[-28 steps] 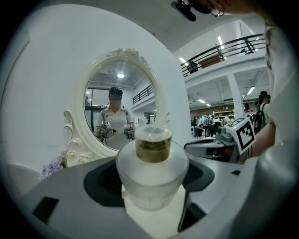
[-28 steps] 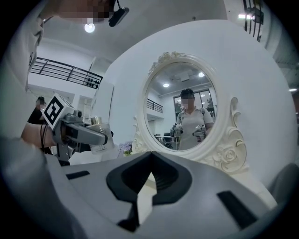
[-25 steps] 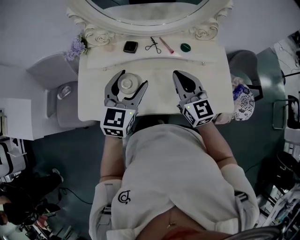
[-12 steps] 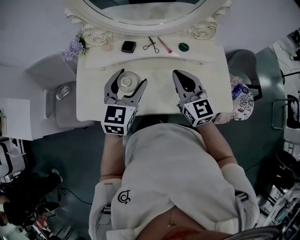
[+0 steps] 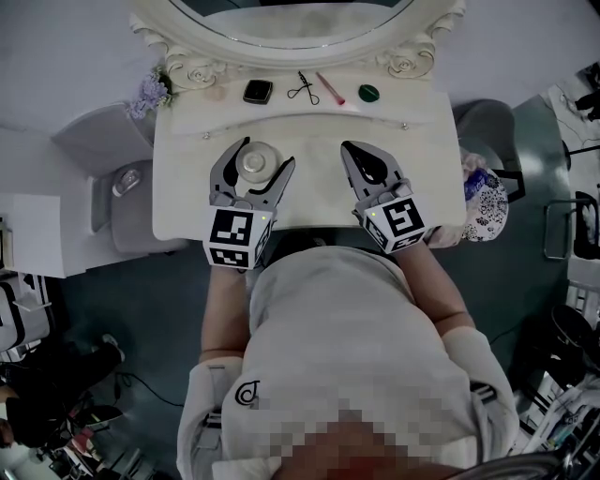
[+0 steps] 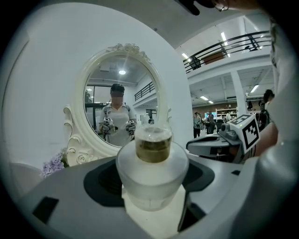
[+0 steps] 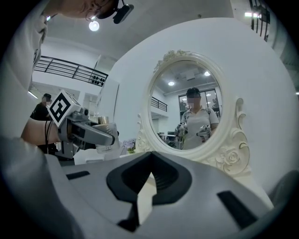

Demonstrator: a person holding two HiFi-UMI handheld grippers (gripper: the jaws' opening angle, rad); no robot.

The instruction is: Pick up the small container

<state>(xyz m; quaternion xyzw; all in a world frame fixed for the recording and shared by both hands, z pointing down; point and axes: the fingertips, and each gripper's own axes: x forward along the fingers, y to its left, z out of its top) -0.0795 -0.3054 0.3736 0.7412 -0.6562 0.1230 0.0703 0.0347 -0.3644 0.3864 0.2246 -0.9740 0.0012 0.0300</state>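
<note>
The small container [image 5: 253, 163], a frosted white jar with a gold-banded top, stands low over the cream dressing table [image 5: 309, 127]. My left gripper [image 5: 267, 155] is shut on it. In the left gripper view the jar [image 6: 152, 161] fills the gap and both dark pads touch its sides. I cannot tell whether its base rests on the table. My right gripper [image 5: 354, 148] lies to the right of the jar, shut and empty. In the right gripper view its jaws [image 7: 149, 156] meet at the tips, and the left gripper with the jar [image 7: 102, 132] shows at the left.
Along the table's back, under the oval mirror [image 5: 300, 23], lie a black compact [image 5: 257, 91], small scissors [image 5: 305, 88], a pink stick [image 5: 331, 89] and a green round lid [image 5: 368, 93]. Lavender flowers [image 5: 150, 94] stand at the back left corner. A grey seat [image 5: 122, 187] is left of the table.
</note>
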